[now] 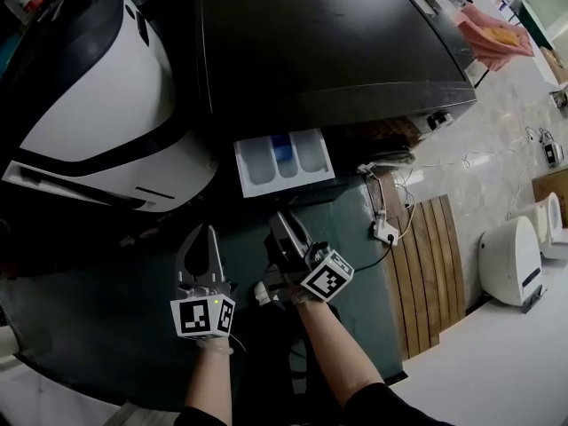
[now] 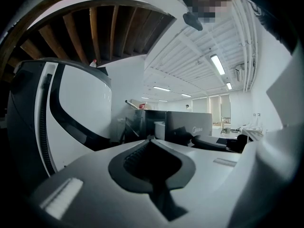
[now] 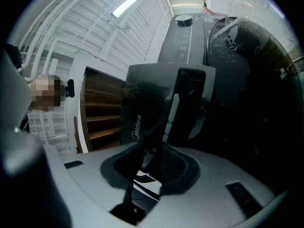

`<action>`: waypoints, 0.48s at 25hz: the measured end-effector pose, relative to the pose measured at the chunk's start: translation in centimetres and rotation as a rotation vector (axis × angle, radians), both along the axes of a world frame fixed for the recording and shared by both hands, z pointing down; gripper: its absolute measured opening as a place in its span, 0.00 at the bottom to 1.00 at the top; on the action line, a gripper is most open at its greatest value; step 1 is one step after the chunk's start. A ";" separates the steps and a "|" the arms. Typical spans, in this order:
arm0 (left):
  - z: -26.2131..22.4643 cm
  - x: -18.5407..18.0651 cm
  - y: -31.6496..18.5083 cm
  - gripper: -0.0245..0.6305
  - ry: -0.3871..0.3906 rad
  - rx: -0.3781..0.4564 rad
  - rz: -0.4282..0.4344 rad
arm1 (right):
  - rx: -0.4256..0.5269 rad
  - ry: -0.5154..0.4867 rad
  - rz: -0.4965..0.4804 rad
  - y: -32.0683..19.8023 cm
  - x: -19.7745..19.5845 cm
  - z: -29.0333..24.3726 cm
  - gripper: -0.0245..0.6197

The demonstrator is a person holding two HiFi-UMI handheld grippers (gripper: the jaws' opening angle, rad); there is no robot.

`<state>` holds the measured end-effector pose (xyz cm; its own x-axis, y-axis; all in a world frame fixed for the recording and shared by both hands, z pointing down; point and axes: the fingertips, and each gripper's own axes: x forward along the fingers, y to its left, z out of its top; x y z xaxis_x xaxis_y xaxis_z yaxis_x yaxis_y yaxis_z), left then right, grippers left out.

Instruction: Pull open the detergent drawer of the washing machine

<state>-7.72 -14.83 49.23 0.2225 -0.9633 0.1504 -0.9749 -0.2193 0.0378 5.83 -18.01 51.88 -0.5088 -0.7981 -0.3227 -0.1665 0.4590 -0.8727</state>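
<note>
The dark washing machine (image 1: 328, 34) fills the upper middle of the head view. Its white detergent drawer (image 1: 284, 158) juts out from the front, showing a blue middle compartment. My right gripper (image 1: 282, 227) hangs just below the drawer, apart from it, with its jaws slightly parted and nothing between them. In the right gripper view the drawer's grey front panel (image 3: 142, 103) with a logo stands ahead of the right gripper (image 3: 151, 148). My left gripper (image 1: 206, 238) hovers to the left, jaws together and empty. From the left gripper (image 2: 149, 140) the machine (image 2: 187, 125) shows further off.
A large white and black appliance (image 1: 98, 87) stands to the left of the washer. A power strip with cables (image 1: 383, 231) and a wooden slatted board (image 1: 430, 264) lie on the floor at the right. A white device (image 1: 510, 260) sits further right.
</note>
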 end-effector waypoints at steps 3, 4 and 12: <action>-0.1 0.1 -0.4 0.05 0.003 0.004 0.028 | 0.004 0.003 0.012 0.3 0.1 0.0 0.20; -0.1 0.1 -0.5 0.05 0.000 0.004 0.040 | 0.004 0.001 0.017 0.5 0.1 0.0 0.20; -0.4 -0.1 -0.5 0.05 -0.008 0.013 0.059 | 0.011 -0.007 0.036 1.6 0.4 0.1 0.20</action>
<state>-7.86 -15.35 48.83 0.2775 -0.9504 0.1401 -0.9606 -0.2765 0.0274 6.24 -16.45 51.94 -0.4777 -0.8123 -0.3345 -0.1771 0.4620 -0.8690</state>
